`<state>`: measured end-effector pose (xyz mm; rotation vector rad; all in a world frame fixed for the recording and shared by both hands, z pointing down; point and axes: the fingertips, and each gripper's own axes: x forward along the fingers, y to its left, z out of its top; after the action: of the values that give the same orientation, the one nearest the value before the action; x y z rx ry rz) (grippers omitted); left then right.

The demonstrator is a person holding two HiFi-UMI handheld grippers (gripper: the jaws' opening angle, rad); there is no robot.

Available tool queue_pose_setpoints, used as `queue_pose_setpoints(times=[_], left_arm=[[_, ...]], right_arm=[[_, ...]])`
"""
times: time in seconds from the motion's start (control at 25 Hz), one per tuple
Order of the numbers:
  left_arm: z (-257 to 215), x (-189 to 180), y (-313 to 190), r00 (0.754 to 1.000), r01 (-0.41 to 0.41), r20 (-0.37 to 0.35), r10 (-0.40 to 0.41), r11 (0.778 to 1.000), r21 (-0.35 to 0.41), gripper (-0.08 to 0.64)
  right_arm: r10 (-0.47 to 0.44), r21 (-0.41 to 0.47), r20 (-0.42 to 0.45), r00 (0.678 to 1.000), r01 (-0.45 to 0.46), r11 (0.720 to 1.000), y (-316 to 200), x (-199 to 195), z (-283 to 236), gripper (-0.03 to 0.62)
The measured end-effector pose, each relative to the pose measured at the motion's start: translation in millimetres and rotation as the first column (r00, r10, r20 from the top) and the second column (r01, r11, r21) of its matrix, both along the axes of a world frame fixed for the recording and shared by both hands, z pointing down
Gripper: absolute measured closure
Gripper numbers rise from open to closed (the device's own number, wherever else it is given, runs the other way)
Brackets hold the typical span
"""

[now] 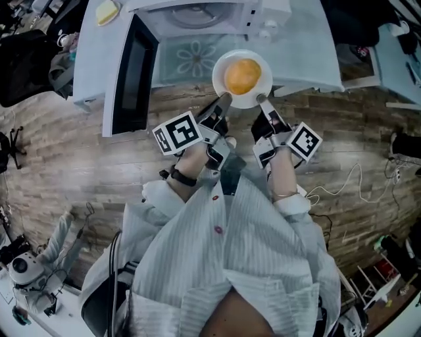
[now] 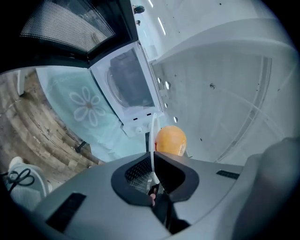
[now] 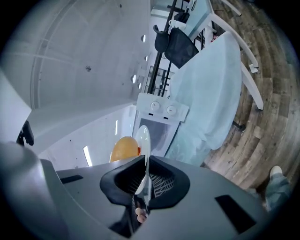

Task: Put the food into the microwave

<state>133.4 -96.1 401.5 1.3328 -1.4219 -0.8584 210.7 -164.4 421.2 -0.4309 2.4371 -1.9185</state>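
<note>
An orange round bun (image 1: pixel 242 76) lies on a white plate (image 1: pixel 220 66), held level in front of the white microwave (image 1: pixel 197 13), whose dark door (image 1: pixel 131 72) stands swung open to the left. My left gripper (image 1: pixel 223 100) is shut on the plate's near-left rim and my right gripper (image 1: pixel 262 99) is shut on its near-right rim. In the left gripper view the plate (image 2: pixel 152 140) runs edge-on between the jaws of the gripper (image 2: pixel 152 176), with the bun (image 2: pixel 171 139) beyond and the microwave (image 2: pixel 129 84) ahead. The right gripper view shows the plate (image 3: pixel 143 140), bun (image 3: pixel 124 149) and gripper (image 3: pixel 145 183) the same way.
The microwave stands on a table with a pale blue flowered cloth (image 1: pixel 309 52). A yellow thing (image 1: pixel 107 11) lies at the table's far left. A black chair (image 3: pixel 180 44) stands behind the table. Cables (image 1: pixel 348 181) trail on the wood floor at right.
</note>
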Motion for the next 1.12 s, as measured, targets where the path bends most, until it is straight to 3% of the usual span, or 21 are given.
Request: queue_pose_setpoints(times=[0.4, 0.72, 1.12], left_arm=[[5.1, -53.3, -6.6, 0.993, 0.116, -0.027, -0.117, 0.993, -0.026, 0.540], [6.4, -105.3, -36.6, 0.989, 0.144, -0.033, -0.145, 0.989, -0.026, 0.540], [19.1, -145.0, -57.2, 0.986, 0.157, -0.052, -0.159, 0.987, -0.044, 0.540]], right_arm=[[-0.119, -0.036, -0.005, 0.993, 0.118, 0.992, -12.9, -60.1, 4.9, 0.545], [-0.130, -0.030, -0.015, 0.991, 0.129, 0.991, -46.0, -113.2, 3.1, 0.546], [-0.134, -0.053, -0.044, 0.990, 0.132, 0.990, -66.4, -154.4, 16.1, 0.546]])
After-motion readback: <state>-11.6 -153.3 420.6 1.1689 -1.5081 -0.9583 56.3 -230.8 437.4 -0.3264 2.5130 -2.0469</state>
